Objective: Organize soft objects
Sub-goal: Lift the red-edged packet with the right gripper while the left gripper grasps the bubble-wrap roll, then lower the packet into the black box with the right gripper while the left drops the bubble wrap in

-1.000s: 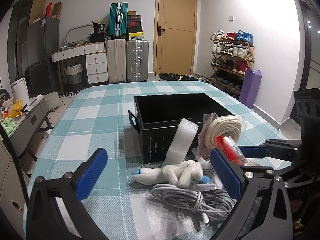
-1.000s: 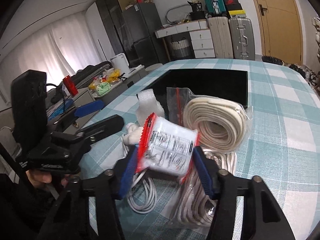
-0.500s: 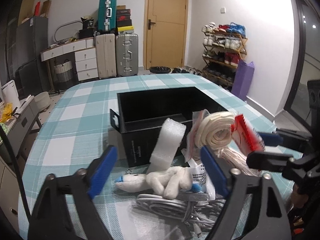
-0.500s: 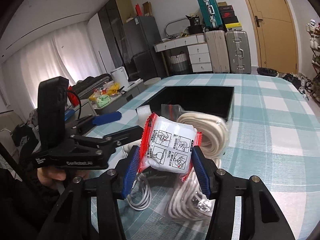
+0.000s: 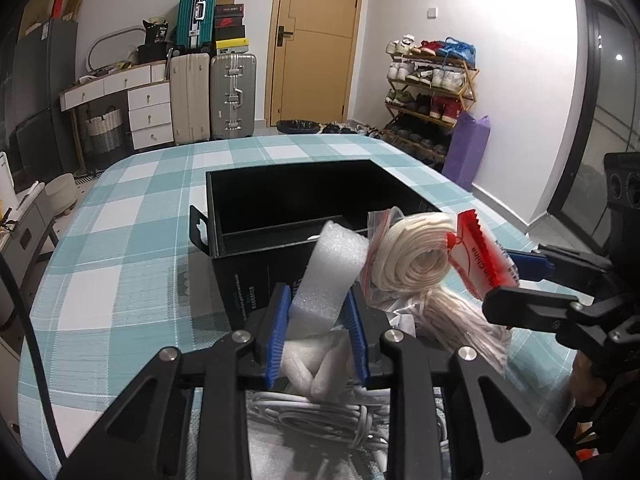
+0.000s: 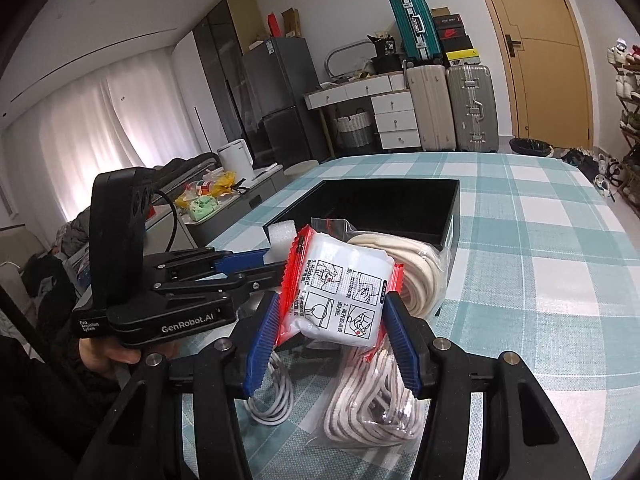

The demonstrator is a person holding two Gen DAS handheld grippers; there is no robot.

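From my remote station, a teal-and-white checked tablecloth (image 5: 120,248) covers the table, with a matte black box (image 5: 256,268) at its centre. I see blue pads on the black left gripper (image 5: 318,324) pressing a white foam strip (image 5: 334,276). At three o'clock, the right gripper (image 6: 334,338), also black with blue pads, grips a white packet (image 6: 344,288) edged in red and printed with black line drawings. Cream rope (image 6: 416,276) sits in a clear bag with a red seal; a second bundle (image 6: 372,404) below looks cream, possibly flecked brown. A white cable (image 6: 272,396) lies at seven o'clock.
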